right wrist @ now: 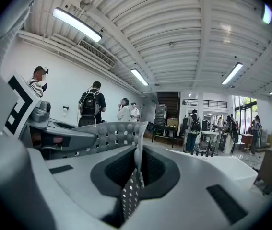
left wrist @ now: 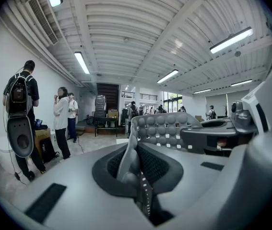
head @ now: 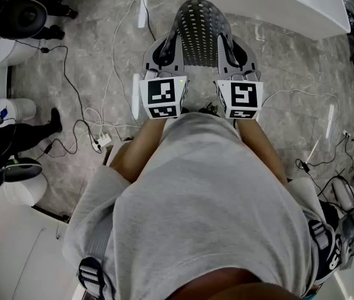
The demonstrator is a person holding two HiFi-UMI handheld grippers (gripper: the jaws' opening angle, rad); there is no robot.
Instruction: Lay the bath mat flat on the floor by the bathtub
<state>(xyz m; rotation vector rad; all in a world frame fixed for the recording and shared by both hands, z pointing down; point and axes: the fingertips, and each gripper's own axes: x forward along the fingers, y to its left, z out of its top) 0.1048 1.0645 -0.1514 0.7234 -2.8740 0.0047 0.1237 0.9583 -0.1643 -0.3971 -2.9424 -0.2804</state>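
Above the floor just short of the bathtub, the bath mat arches between the left gripper and right gripper, each with jaws clamped on its near edge (it bends like soft, light rubber, I judge), so edge holds suit spreading it.

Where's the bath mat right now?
Head view, top centre: the bath mat is held up between the left gripper and right gripper, near the white bathtub at upper right.
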